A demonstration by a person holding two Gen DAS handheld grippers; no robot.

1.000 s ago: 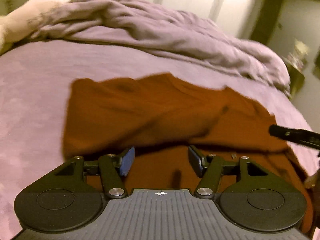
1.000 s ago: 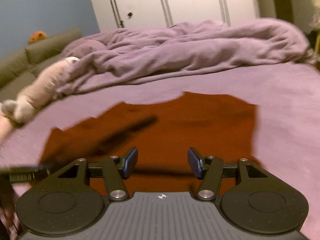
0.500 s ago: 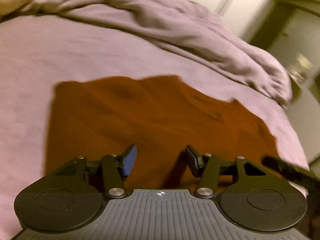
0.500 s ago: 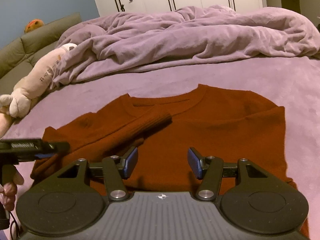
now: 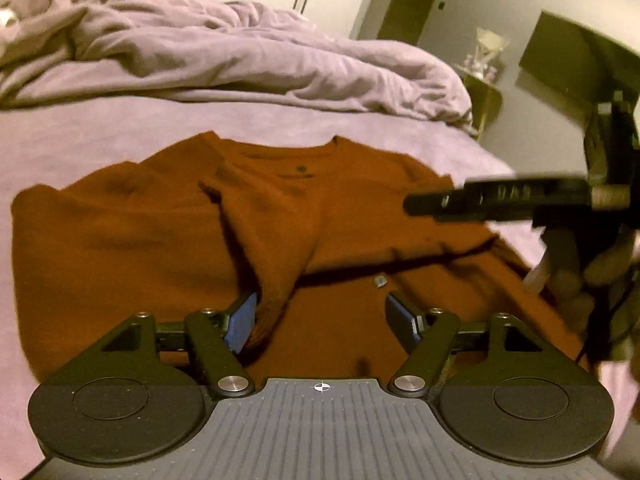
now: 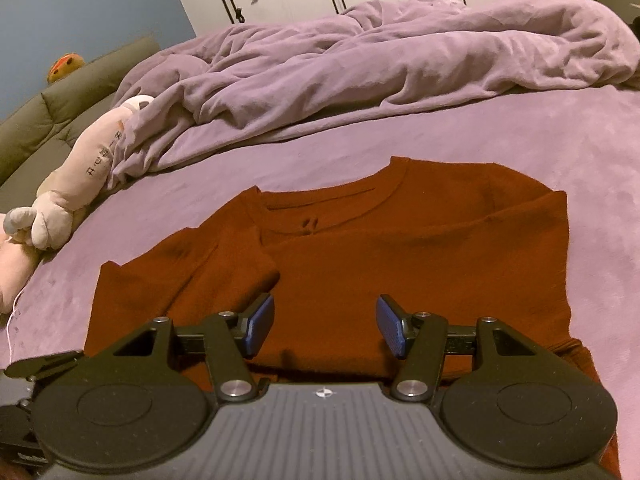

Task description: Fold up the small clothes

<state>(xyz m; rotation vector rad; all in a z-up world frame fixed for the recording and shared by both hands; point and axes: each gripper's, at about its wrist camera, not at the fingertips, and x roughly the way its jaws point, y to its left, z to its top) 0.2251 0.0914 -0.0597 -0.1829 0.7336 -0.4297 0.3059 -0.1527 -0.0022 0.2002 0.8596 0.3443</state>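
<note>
We see the rust-red sweater (image 6: pixel 420 256) spread flat on the purple bed cover (image 6: pixel 600 160), neckline on the far side, directly ahead of and under both grippers. 1 sleeve (image 5: pixel 280 248) is folded in over the chest, and its cuff end hangs against the inner face of the left gripper's (image 5: pixel 322 316) left pad (image 5: pixel 242 322), while the other pad stands clear of it; these jaws are opening, with the cuff between them but not pinched. The right gripper (image 6: pixel 324 326) hovers just above the sweater's lower body with its 2 blue pads apart and only flat cloth below them, nothing held. From the left wrist view, the right gripper's body crosses in from the right side over the sweater's shoulder, blurred, with a hand (image 5: pixel 592 276) behind it. Beyond the sweater, a crumpled purple duvet (image 6: pixel 380 60) lies heaped across the far side of the bed, and left of the right gripper a pale plush toy (image 6: pixel 76 184) rests at the duvet's edge.
</note>
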